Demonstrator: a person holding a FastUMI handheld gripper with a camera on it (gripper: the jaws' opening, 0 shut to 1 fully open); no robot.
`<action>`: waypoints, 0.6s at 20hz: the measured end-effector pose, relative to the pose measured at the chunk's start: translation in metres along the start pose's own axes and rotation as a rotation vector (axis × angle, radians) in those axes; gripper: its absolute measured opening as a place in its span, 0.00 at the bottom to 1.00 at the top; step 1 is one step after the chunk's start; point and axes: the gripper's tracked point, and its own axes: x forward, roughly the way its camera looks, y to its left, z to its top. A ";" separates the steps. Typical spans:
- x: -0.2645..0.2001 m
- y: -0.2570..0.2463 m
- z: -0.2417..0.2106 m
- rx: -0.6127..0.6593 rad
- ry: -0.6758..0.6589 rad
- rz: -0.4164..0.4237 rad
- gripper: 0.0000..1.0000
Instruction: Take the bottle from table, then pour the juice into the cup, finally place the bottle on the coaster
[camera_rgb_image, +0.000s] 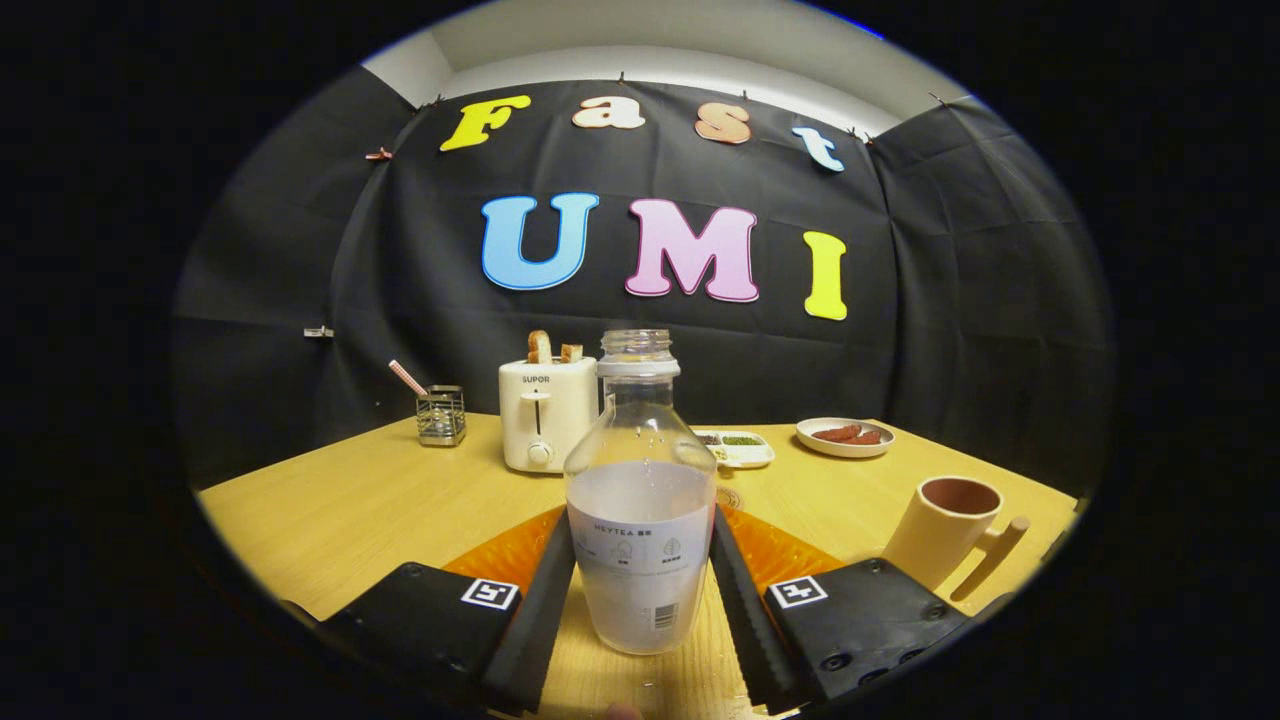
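Note:
A clear plastic bottle with no cap stands upright between my fingers, about half full of cloudy whitish juice and wrapped in a white label. My gripper is shut on the bottle, one finger pressing each side at label height. I cannot tell whether its base rests on the table or hangs just above it. An orange coaster lies on the table behind the bottle, partly hidden by the bottle and both fingers. A cream cup with a brown inside and a wooden handle stands to the right of the right finger.
On the wooden table beyond the bottle stand a white toaster holding toast and a wire holder to its left. A small divided dish and a plate of sausages sit at the back right.

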 end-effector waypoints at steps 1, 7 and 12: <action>-0.001 0.002 0.012 0.013 -0.005 0.001 0.75; -0.006 0.005 0.069 0.014 0.006 -0.032 0.75; -0.009 0.013 0.086 0.057 0.008 -0.027 0.75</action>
